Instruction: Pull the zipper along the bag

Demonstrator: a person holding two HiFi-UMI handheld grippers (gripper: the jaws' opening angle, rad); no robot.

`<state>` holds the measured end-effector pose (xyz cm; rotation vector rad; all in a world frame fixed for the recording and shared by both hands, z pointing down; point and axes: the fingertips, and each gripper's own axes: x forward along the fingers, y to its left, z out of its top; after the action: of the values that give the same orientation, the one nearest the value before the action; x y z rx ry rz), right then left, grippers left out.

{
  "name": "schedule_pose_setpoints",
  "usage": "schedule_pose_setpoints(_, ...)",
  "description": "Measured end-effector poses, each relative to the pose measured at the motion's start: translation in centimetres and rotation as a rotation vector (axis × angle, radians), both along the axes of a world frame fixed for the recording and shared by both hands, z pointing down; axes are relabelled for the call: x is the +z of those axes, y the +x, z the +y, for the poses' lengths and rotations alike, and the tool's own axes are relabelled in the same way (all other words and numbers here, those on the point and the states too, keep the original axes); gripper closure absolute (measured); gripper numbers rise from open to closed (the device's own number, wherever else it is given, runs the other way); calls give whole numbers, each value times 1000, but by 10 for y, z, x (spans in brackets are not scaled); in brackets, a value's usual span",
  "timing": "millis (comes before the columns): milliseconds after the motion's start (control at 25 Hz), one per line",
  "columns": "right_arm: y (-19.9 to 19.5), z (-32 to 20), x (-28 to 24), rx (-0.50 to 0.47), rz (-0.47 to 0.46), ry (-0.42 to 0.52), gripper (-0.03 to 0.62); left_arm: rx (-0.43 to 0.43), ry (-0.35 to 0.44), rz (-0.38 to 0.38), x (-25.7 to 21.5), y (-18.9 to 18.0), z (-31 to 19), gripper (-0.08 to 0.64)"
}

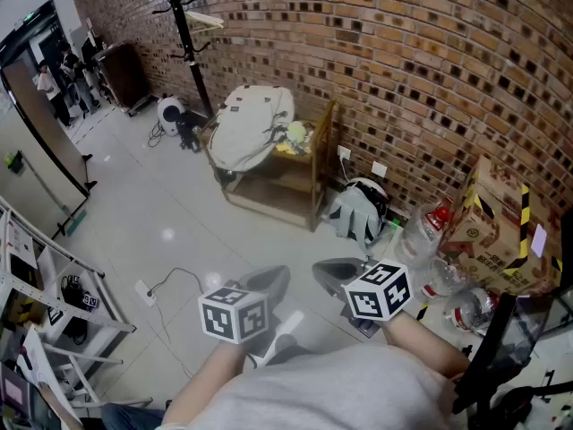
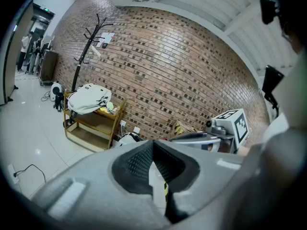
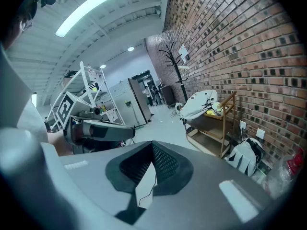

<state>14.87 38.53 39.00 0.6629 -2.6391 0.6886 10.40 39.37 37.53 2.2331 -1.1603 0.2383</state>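
A cream bag (image 1: 249, 125) lies on top of a low wooden rack (image 1: 309, 182) against the brick wall, well ahead of me. It also shows as the cream bag (image 2: 88, 98) in the left gripper view and the cream bag (image 3: 201, 103) in the right gripper view. A grey-white backpack (image 1: 358, 209) sits on the floor beside the rack. My left gripper (image 1: 269, 285) and right gripper (image 1: 336, 271) hover side by side over the floor, far from both bags. The left gripper (image 2: 153, 143) is shut with nothing in it. The right gripper (image 3: 152, 145) has its tips together, with nothing between them.
A black coat stand (image 1: 183, 25) rises left of the rack. A cardboard box (image 1: 497, 231) and plastic bottles (image 1: 430, 231) crowd the right wall. A white metal shelf unit (image 1: 54, 303) stands at left, a cable (image 1: 170, 285) trails on the floor, and people (image 1: 49, 79) stand at a far doorway.
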Motion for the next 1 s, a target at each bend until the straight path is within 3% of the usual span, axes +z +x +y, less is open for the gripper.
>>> schedule_pose_setpoints(560, -1, -13, -3, -22, -11, 4, 591, -22, 7, -18, -4, -3, -15, 558)
schedule_pose_setpoints(1000, -27, -86, 23, -3, 14, 11, 591, 4, 21, 4, 23, -28, -88, 558)
